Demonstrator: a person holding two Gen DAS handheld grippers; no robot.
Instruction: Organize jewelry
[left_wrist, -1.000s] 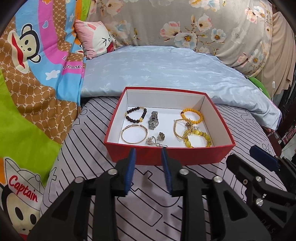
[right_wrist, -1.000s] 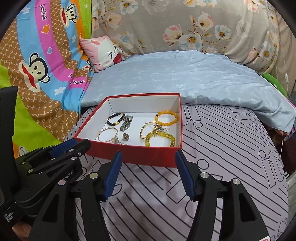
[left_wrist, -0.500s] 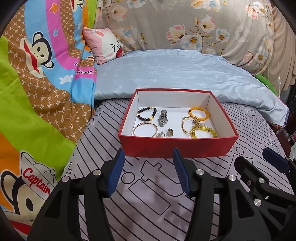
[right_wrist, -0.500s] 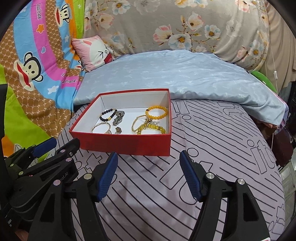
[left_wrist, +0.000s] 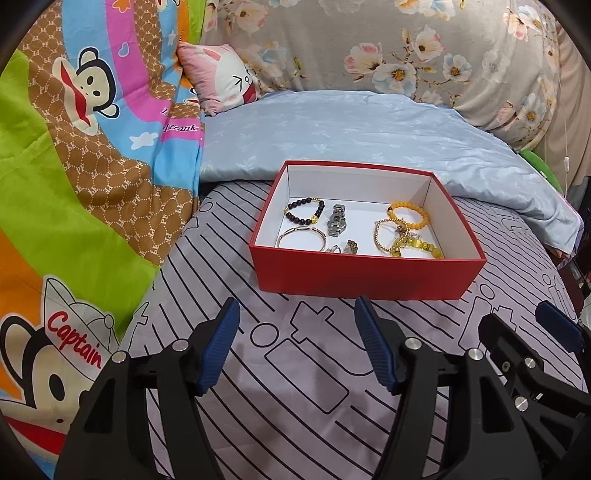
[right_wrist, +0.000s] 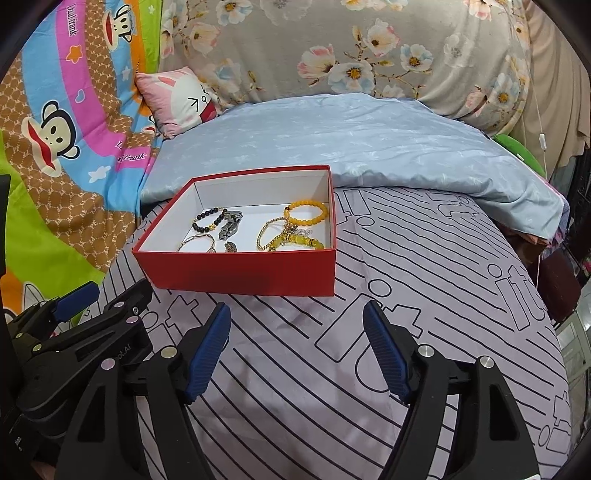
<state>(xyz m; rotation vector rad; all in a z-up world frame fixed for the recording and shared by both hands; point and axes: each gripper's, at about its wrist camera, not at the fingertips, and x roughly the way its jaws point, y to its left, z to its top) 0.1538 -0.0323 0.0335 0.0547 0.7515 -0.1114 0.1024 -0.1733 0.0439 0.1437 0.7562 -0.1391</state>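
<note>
A red box (left_wrist: 364, 275) with a white inside sits on the striped bedsheet; it also shows in the right wrist view (right_wrist: 240, 273). Inside lie a dark bead bracelet (left_wrist: 303, 213), a silver watch (left_wrist: 337, 220), a thin gold bangle (left_wrist: 300, 236), an orange bead bracelet (left_wrist: 408, 215), a gold chain (left_wrist: 380, 236), a yellow bead bracelet (left_wrist: 415, 245) and small silver pieces (left_wrist: 343, 248). My left gripper (left_wrist: 297, 315) is open and empty, short of the box's near wall. My right gripper (right_wrist: 297, 314) is open and empty, also in front of the box.
A light blue quilt (left_wrist: 354, 129) lies behind the box. A cartoon monkey blanket (left_wrist: 74, 166) covers the left side. A pink bunny pillow (left_wrist: 221, 79) and floral bedding (left_wrist: 406, 44) are at the back. The bed's right edge (right_wrist: 554, 280) drops off.
My left gripper opened from nearly shut to wide. Both grippers pulled back from the box, which now looks farther away.
</note>
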